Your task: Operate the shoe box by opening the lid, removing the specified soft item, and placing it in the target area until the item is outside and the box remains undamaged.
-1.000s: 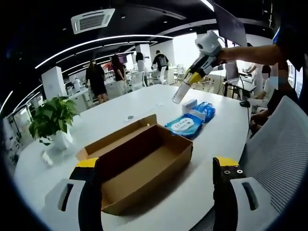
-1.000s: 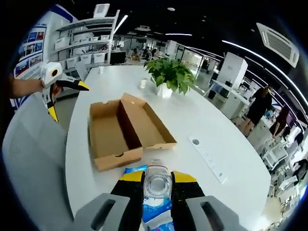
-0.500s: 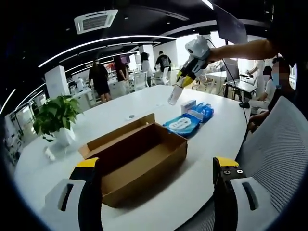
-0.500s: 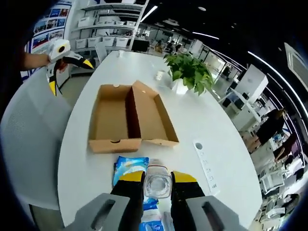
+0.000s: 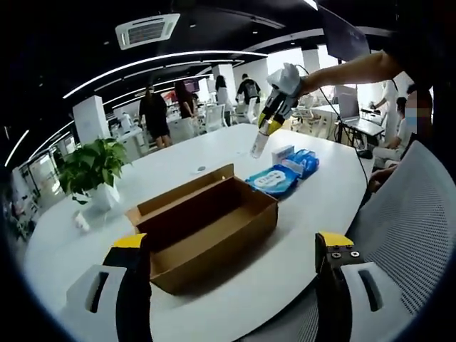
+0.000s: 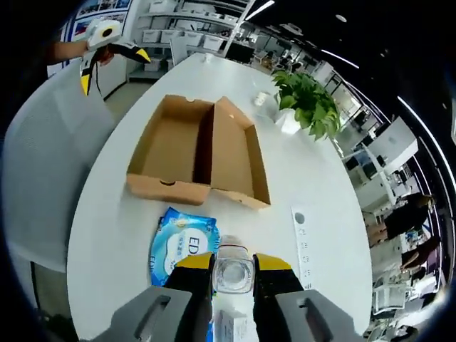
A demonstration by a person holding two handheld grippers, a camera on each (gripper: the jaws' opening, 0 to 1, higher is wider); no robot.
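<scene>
Shoe box (image 6: 192, 153) open, empty; bottle (image 6: 233, 267) between right fingers (image 6: 194, 265).

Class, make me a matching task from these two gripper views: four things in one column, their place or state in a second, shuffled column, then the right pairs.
Things:
1. shoe box
2. clear bottle
3. blue wipes pack
4. potted plant

Place or state:
A. held between the right gripper's jaws
B. upright on the table's far side
C. open and empty
D. flat on the table, near the box

Pairs: 1-C, 2-A, 3-D, 4-B
</scene>
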